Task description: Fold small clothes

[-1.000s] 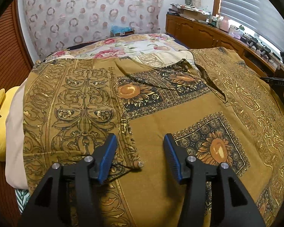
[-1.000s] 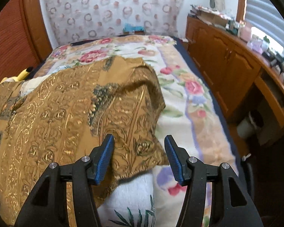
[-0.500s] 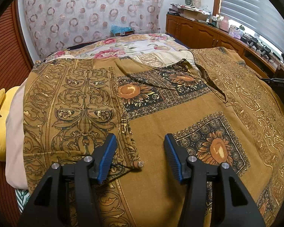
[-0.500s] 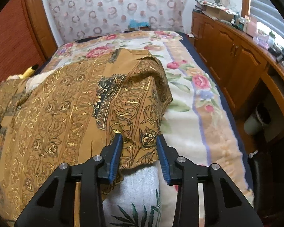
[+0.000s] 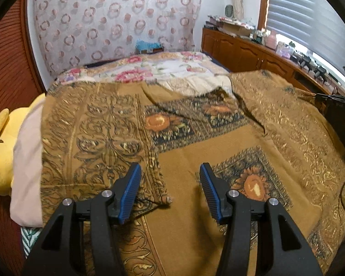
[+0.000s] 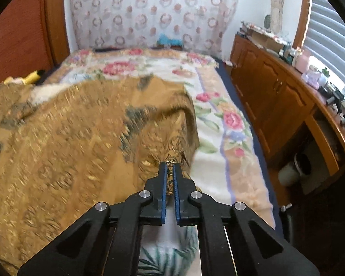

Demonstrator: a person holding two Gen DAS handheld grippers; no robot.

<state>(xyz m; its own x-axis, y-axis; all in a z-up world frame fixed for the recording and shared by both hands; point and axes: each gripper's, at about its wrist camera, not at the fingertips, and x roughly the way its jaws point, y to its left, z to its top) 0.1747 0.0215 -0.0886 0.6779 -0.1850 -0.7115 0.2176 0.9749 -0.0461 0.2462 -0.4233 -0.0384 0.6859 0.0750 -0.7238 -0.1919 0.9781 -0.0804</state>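
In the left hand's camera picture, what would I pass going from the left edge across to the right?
Yellow plush toy → pale pink pillow → brown patterned garment → wooden cabinets under the window.

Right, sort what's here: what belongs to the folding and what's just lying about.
Folding job:
- brown patterned garment
- right tongs, shut on its edge
- left tongs, open above it

Lying about:
- yellow plush toy
- floral blanket
- wooden cabinet
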